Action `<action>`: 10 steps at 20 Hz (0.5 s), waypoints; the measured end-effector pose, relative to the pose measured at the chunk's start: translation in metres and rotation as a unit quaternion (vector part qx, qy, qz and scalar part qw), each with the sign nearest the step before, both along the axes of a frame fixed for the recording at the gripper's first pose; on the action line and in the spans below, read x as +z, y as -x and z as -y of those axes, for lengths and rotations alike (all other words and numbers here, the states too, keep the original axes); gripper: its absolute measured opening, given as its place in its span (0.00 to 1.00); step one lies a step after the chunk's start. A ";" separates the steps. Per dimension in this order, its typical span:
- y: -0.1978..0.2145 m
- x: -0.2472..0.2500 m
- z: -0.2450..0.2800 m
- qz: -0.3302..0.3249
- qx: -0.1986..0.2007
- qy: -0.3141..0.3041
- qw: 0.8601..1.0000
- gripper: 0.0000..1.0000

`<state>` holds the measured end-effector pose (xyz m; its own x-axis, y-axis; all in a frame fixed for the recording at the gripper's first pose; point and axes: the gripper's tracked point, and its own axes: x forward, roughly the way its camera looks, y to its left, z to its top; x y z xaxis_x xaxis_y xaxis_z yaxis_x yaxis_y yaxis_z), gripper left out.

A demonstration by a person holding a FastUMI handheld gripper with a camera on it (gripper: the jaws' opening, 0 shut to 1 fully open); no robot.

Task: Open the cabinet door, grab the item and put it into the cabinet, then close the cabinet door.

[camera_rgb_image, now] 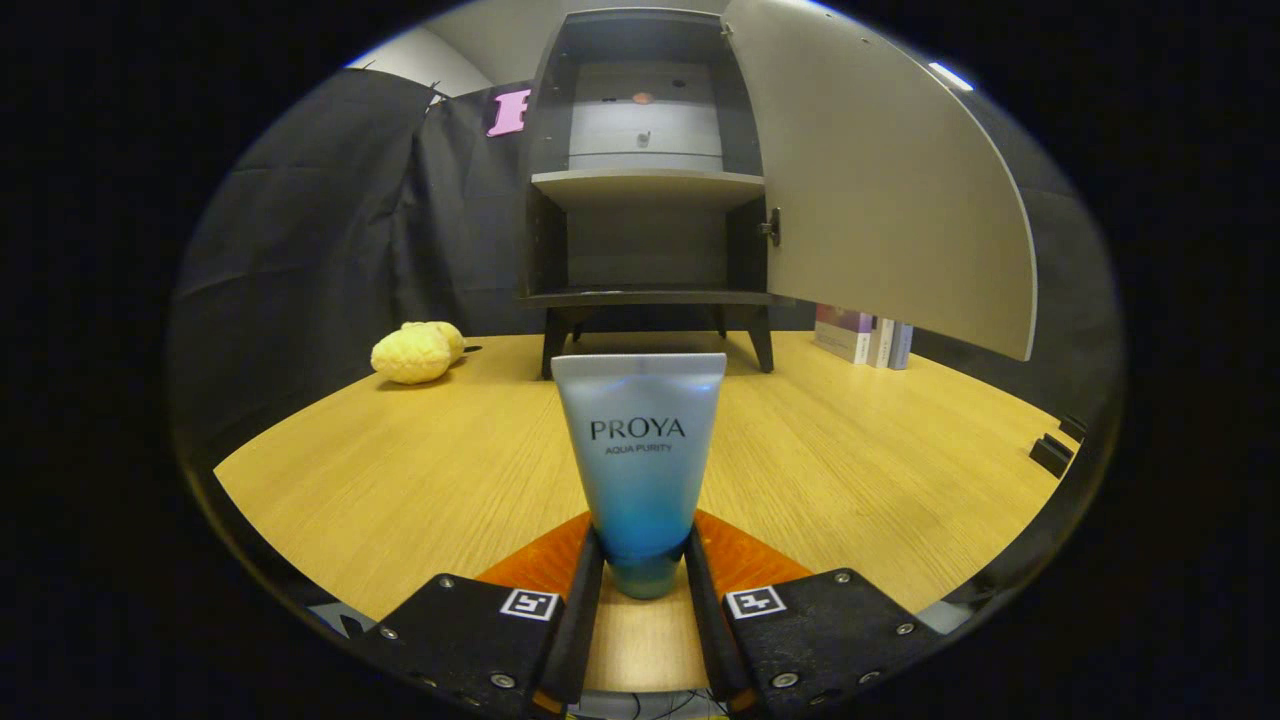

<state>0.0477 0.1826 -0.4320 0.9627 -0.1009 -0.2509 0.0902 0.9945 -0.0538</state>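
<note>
We have the claw (641, 575) clamped on the tube (640, 455), both fingers pressing on its narrow lower end just above the cap, so the tube stands upright between them with its flat crimped end on top. It sits over the table (400, 470), and we cannot tell whether the cap touches the wood or hangs just clear of it.

Straight beyond the tube stands the cabinet (640, 180) on short legs, its door (880, 190) swung wide to the right, so the opening step looks done. Inside we see a middle shelf (648, 186) and a lower compartment beneath it, both seemingly free for the tube.

We judge the tube to be light, soft-walled plastic with a smooth, somewhat slippery skin. The body would squash and slide under a hard pinch, while the shoulder near the cap is the stiffest part, so our hold low down seems the sound one. Held at the bottom, the tall top may sway or tip when we carry it, so a level, unhurried move toward the cabinet suits it.

A yellow sponge-like lump (415, 352) lies off to the left near the wall, and a few books (865, 338) stand behind the door, both well apart from our path.
</note>
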 end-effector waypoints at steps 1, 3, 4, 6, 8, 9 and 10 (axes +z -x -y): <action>0.000 0.001 0.001 -0.006 -0.005 -0.009 1.000 0.46; -0.003 0.009 0.007 -0.009 -0.014 -0.015 1.000 0.46; -0.005 0.017 0.008 -0.006 -0.014 -0.012 1.000 0.46; -0.010 0.035 0.007 -0.002 -0.010 -0.007 1.000 0.46; -0.014 0.060 0.003 0.006 -0.005 -0.008 1.000 0.46; -0.017 0.073 0.001 0.011 -0.003 -0.006 1.000 0.46; -0.019 0.086 -0.001 0.015 -0.002 -0.005 1.000 0.46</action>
<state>0.0670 0.1837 -0.3464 0.9696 -0.1016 -0.2227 0.0949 0.9947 -0.0406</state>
